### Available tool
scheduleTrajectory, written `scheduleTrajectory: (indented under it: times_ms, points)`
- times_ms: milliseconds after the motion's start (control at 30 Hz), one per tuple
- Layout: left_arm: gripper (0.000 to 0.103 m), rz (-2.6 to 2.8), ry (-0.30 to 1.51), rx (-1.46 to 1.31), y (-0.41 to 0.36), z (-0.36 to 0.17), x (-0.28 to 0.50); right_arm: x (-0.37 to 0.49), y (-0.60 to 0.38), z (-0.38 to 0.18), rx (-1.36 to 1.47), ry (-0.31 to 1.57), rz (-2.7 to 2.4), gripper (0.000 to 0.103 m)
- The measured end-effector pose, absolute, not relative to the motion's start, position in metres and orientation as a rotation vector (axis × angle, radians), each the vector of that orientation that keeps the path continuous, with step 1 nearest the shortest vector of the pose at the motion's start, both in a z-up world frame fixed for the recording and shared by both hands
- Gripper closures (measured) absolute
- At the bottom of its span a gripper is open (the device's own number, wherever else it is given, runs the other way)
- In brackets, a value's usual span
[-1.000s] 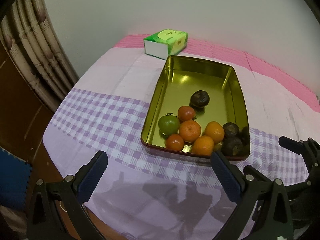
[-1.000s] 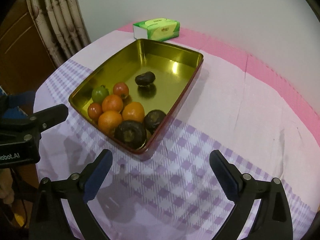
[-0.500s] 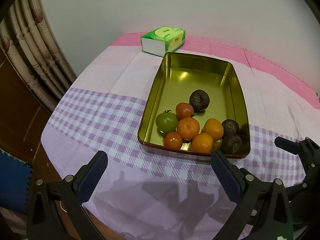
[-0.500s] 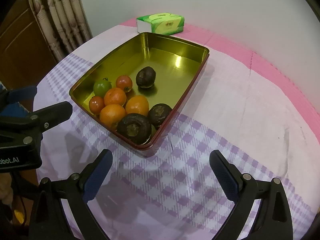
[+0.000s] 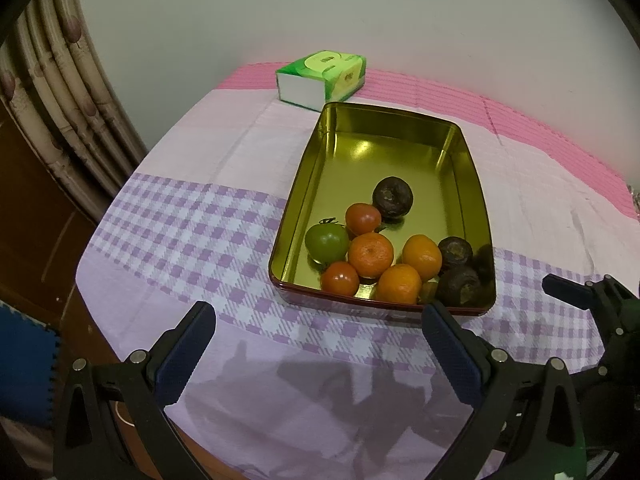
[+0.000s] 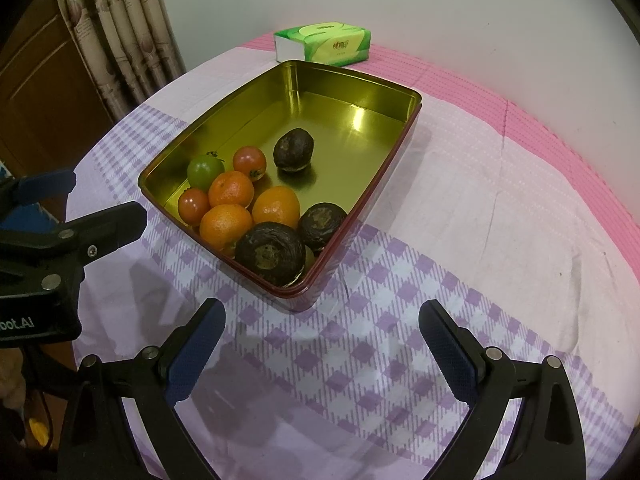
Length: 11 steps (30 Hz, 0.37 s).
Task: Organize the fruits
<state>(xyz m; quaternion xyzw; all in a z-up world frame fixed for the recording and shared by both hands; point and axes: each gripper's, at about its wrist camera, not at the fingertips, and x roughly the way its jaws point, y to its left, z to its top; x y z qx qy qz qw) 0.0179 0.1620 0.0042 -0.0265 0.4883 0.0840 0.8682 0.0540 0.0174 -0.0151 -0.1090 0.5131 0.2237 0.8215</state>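
Both grippers, left point(image 5: 318, 344) and right point(image 6: 322, 338), spread, empty, hovering at tin's point(image 6: 384, 92) 6 o'clock. All fruit inside: oranges point(image 6: 226, 226), tomatoes point(image 6: 193, 206), dark fruits point(image 6: 270, 252). Sorted already, or awaiting regrouping: unclear.

9 fruits point(image 6: 236, 196) clustered in tin point(image 6: 360, 92)

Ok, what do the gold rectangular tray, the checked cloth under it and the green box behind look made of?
The gold rectangular tray looks like thin metal, glossy inside: it shows sharp glare and reflects the fruit; its outer wall is dark red. The purple-checked cloth looks like soft woven fabric, matte, with creases. The green box is glossy and slightly crumpled, so probably a plastic-wrapped tissue pack rather than card.
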Motion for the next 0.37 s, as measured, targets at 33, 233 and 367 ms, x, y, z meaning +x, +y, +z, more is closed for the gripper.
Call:
scheduleTrajectory:
  times_ms: [33, 233, 367]
  points:
    - [0.001, 0.174, 1.021, -0.055, 0.1617, 0.0042, 0.0178, 0.0543, 0.0171, -0.0150, -0.231, 1.092, 0.476, 0.006]
    - [0.001, 0.155, 1.016, -0.045, 0.1579, 0.0051, 0.0165, 0.0542, 0.0178, -0.0165, -0.229, 1.092, 0.478, 0.006]
    - [0.001, 0.162, 1.022, -0.046, 0.1586, 0.0040, 0.0181, 0.0545, 0.0179, -0.0162, -0.229, 1.091, 0.476, 0.006]
